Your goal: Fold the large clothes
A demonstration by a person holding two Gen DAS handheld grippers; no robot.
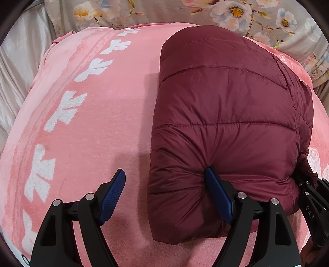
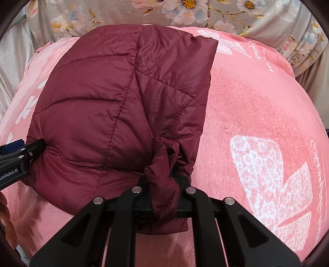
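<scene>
A maroon quilted puffer jacket (image 1: 226,102) lies folded into a thick bundle on a pink blanket (image 1: 92,123). My left gripper (image 1: 164,184) is open wide at the bundle's near left corner. Its right blue pad (image 1: 218,195) dents the jacket, and its left pad (image 1: 113,195) hangs over the bare blanket. In the right wrist view, my right gripper (image 2: 164,176) is shut on a bunched fold at the near edge of the jacket (image 2: 102,102). The fabric hides its fingertips. The left gripper (image 2: 20,152) shows at that view's left edge.
The pink blanket (image 2: 257,102), with white flower prints, spreads wide on both sides of the jacket. A grey floral sheet (image 1: 236,10) lies beyond it and pale satin fabric (image 1: 16,71) to the left. A person's hand (image 2: 6,215) shows at the lower left.
</scene>
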